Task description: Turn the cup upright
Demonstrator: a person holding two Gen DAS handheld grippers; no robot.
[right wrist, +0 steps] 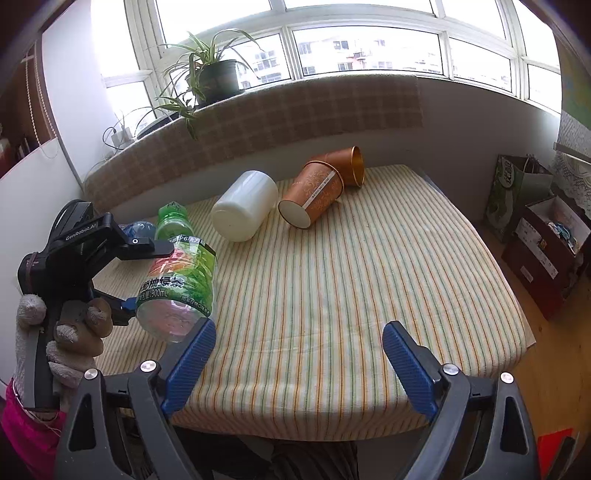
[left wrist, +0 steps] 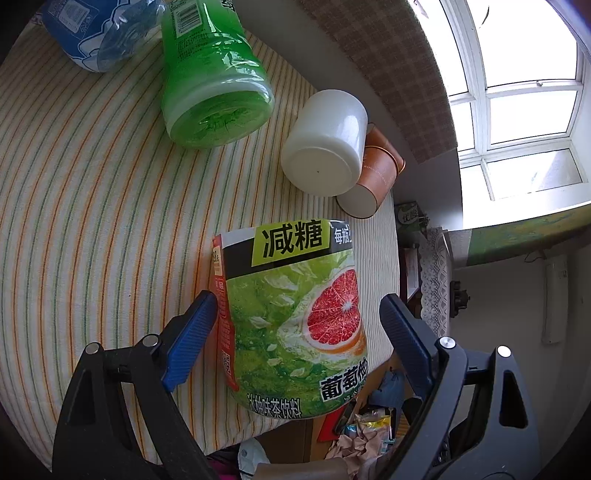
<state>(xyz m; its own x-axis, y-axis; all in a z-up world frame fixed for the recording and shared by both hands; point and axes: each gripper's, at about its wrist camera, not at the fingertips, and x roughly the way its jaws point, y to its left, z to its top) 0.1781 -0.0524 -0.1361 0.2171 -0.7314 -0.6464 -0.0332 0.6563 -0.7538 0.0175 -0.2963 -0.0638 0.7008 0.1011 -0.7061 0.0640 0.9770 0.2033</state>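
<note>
Your left gripper (left wrist: 297, 314) has its blue ribbed jaws spread on either side of a clear plastic bottle with a green grapefruit-tea label (left wrist: 295, 317). The one pad looks to be touching the label's red edge while the other stands apart from the bottle, so I cannot tell whether the bottle is truly clamped; in the right wrist view it sits tilted between those fingers, its clear base towards the camera. Your gloved left hand (right wrist: 62, 332) wraps the handle.

Your right gripper (right wrist: 299, 354) hovers with jaws wide apart and nothing between them, over the near part of the striped cloth-covered table (right wrist: 332, 295).

Further out, the white plastic cup (right wrist: 245, 205) lies on its side on the cloth, flat base facing you, near the table's far edge. Just beside it, a copper-coloured patterned cup (right wrist: 314, 195) also lies on its side, base towards you, its mouth end tucked against a second copper cup (right wrist: 351, 164) behind it (that one's gold interior faces right).

In the left wrist view a green plastic bottle (left wrist: 210, 85) and a blue-labelled clear bottle (left wrist: 99, 33) lie beyond the held one. A potted spider plant (right wrist: 210, 74) stands on the checked sill cover by the window.
</note>
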